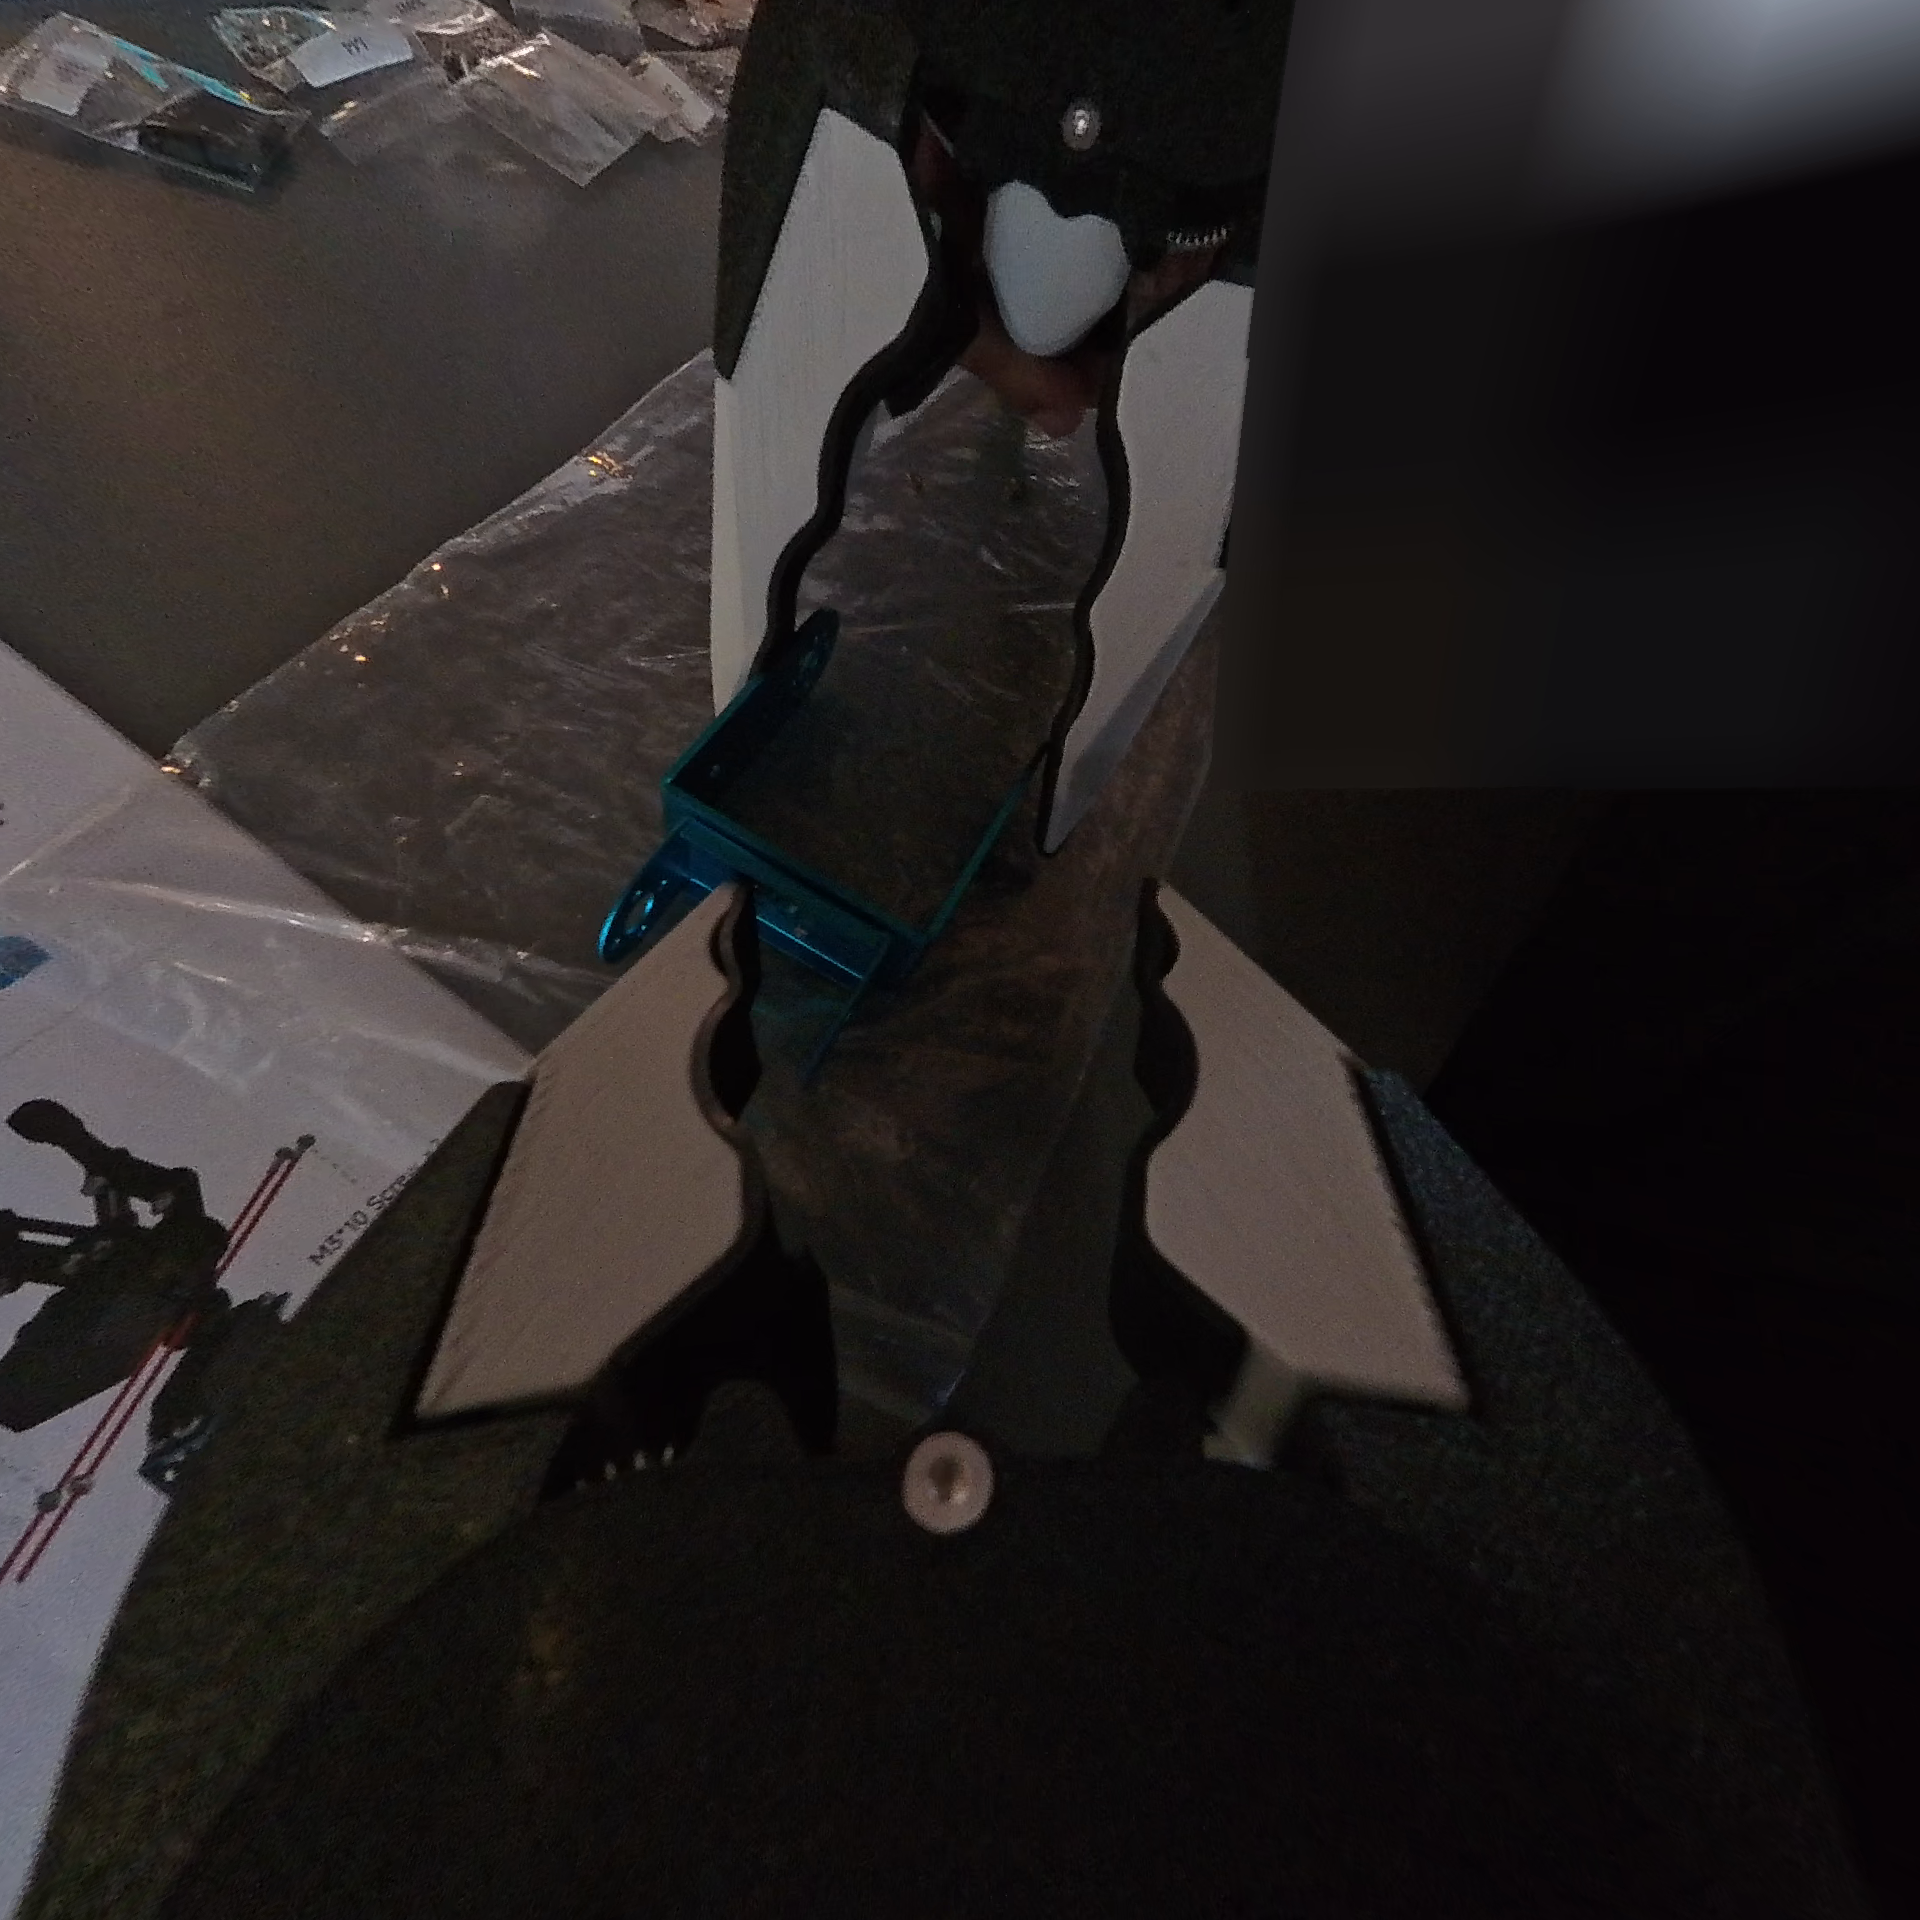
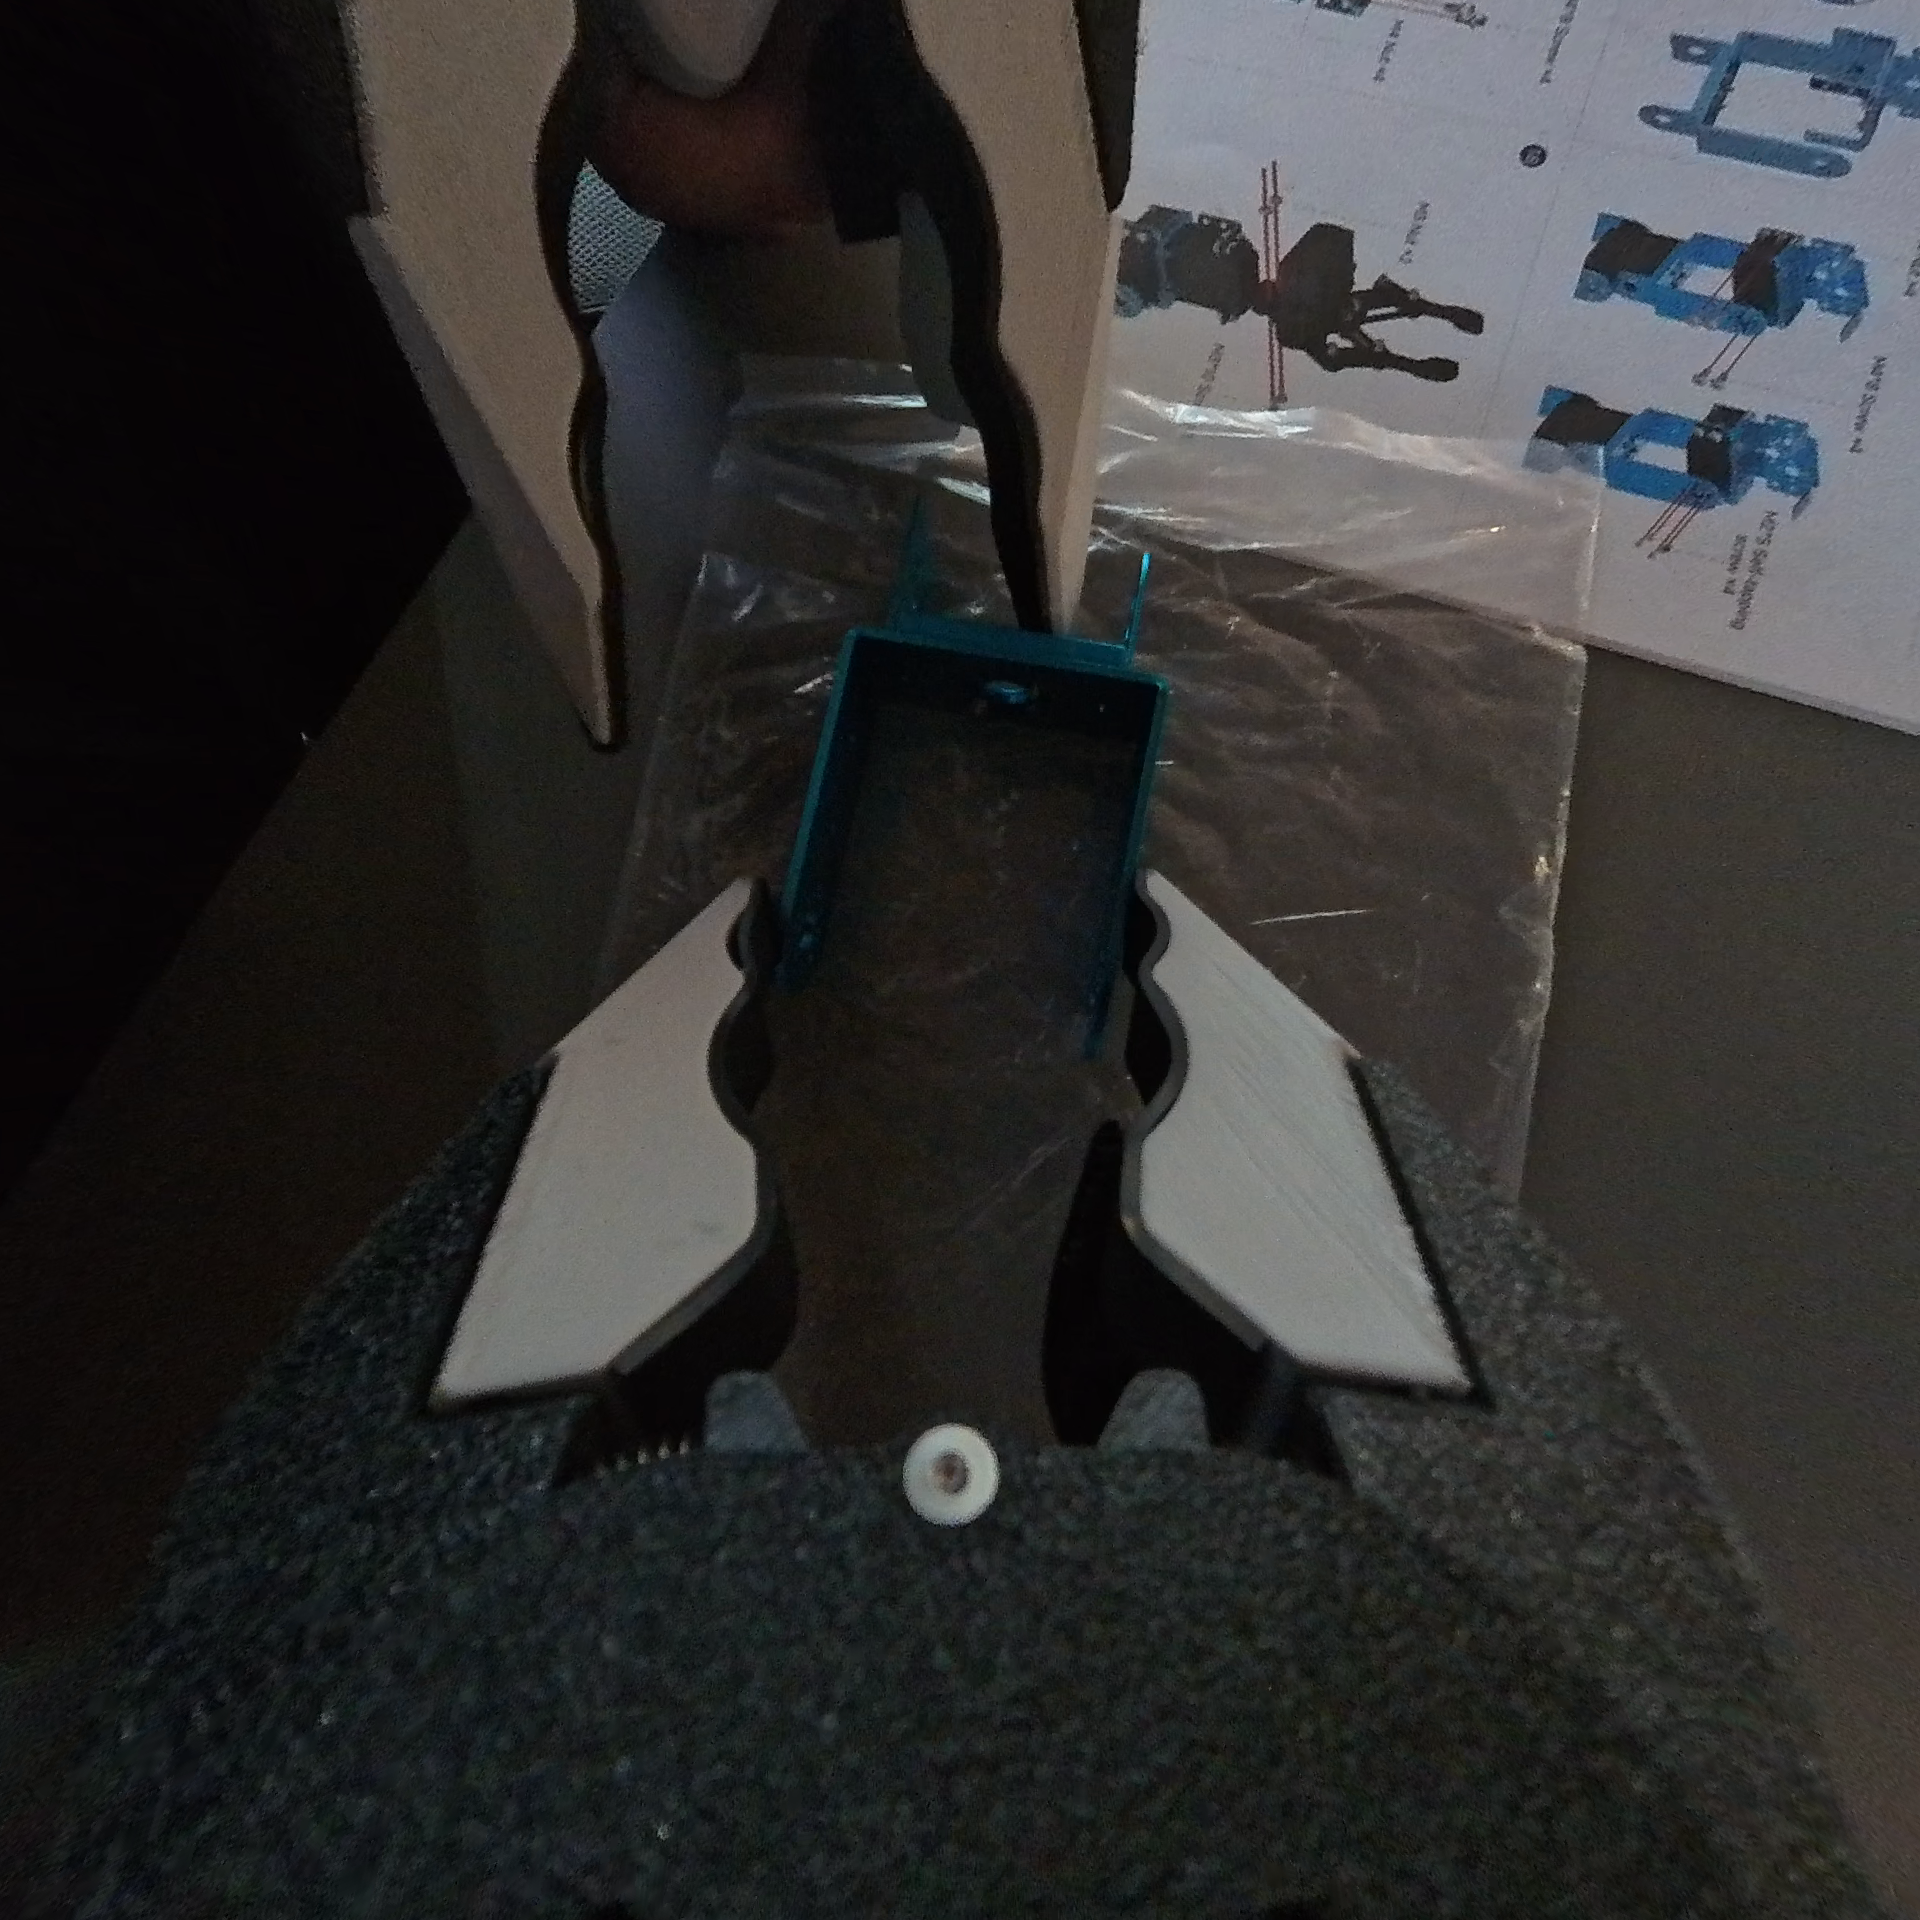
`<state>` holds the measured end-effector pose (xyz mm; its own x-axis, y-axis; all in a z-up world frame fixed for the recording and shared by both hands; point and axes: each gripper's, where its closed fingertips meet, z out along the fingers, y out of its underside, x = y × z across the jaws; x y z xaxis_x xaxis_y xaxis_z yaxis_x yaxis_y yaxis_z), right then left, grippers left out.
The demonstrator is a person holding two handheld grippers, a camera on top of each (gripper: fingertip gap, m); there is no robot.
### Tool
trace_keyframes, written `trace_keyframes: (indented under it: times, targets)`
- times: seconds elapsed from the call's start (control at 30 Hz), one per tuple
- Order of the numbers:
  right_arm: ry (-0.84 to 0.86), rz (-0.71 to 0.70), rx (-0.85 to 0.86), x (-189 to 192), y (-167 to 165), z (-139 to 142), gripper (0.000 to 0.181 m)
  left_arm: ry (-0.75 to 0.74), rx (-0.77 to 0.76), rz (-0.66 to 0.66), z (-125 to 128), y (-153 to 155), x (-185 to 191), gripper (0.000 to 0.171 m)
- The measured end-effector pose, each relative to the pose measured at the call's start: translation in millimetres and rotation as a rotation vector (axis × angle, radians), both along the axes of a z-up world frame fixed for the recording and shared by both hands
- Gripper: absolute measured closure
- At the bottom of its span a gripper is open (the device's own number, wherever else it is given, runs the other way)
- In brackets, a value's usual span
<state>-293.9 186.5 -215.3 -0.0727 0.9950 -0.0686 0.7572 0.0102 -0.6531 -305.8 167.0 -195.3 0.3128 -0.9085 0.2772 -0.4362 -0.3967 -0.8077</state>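
Note:
A blue metal bracket (image 1: 727,740), two U-shaped pieces joined back to back, lies on a clear plastic bag (image 1: 468,707) on a dark table. In the right wrist view the bracket (image 2: 831,790) points its two near arms at me. My right gripper (image 2: 948,889) straddles those arms, a pad against the outside of each. It reaches in from the top of the left wrist view (image 1: 899,764). My left gripper (image 1: 940,902) is open, and its left fingertip (image 1: 717,935) touches the bracket's back wall between the far prongs. It also shows opposite in the right wrist view (image 2: 831,681).
A white assembly sheet (image 2: 1507,260) with blue and black drawings lies beside the bag, partly under it; it is at the left in the left wrist view (image 1: 156,987). Several small bags of parts (image 1: 468,104) lie farther off. Bare dark table (image 2: 312,935) surrounds the bag. Left and right tips are no more than a few centimetres apart.

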Motion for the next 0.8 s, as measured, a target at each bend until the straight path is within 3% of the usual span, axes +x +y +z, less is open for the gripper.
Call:
trace_keyframes:
  times: [0.37,0.53,0.67,0.73,0.8]
  targets:
    - [-0.005,0.003,-0.012,-0.2,0.1,-0.4,0.113,0.02,0.042,-0.028,-1.3,-5.2,2.0,0.088]
    - [0.006,0.001,-0.002,0.1,0.4,-0.1,0.112,-0.007,0.011,0.001,1.1,-1.5,0.7,0.094]
    - [0.015,-0.015,0.025,10.4,4.2,13.3,0.099,-0.02,0.008,0.017,2.6,0.0,-1.3,0.095]
    - [0.026,-0.048,0.017,24.5,10.7,25.6,0.109,-0.026,0.017,0.013,3.6,-1.2,-1.6,0.094]
    - [-0.046,-0.08,0.021,50.2,19.9,28.8,0.132,-0.032,0.021,0.006,4.4,-2.9,-1.2,0.095]
